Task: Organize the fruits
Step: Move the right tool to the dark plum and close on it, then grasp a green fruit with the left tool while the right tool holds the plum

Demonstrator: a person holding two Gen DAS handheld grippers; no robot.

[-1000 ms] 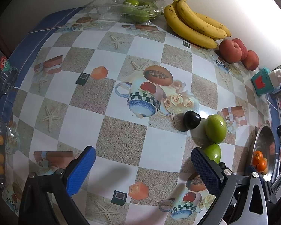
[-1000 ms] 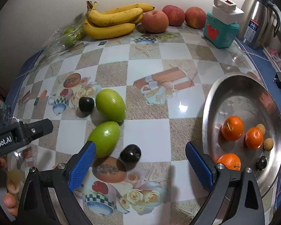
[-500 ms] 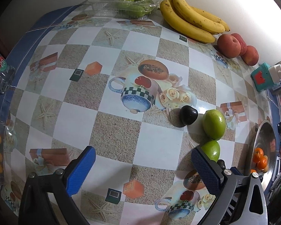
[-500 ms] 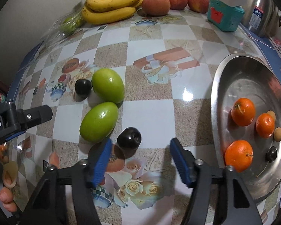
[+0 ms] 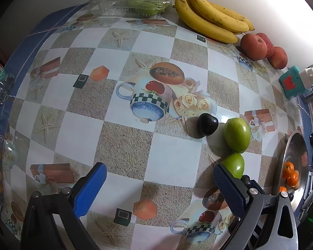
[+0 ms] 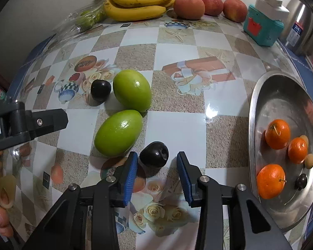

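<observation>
Right wrist: dark plum (image 6: pixel 154 154) between narrowing, closing fingers (image 6: pixel 131 171), not yet gripped.

Dark plum (image 6: pixel 154 154) on cloth, w/ green fruit (image 6: pixel 118 133) just left; oranges (image 6: pixel 277 133) in steel bowl (image 6: pixel 281 87).

On the desk (image 6: pixel 177 108), two mangoes (image 6: pixel 119 135) lie side by side at centre, a plum (image 6: pixel 154 154) just near of them and another plum (image 6: pixel 100 89) to their left. Bananas (image 6: pixel 139 2) and peaches (image 6: pixel 188 7) line the far edge. Oranges (image 6: pixel 277 133) sit in the bowl (image 6: pixel 258 95) at right.
</observation>
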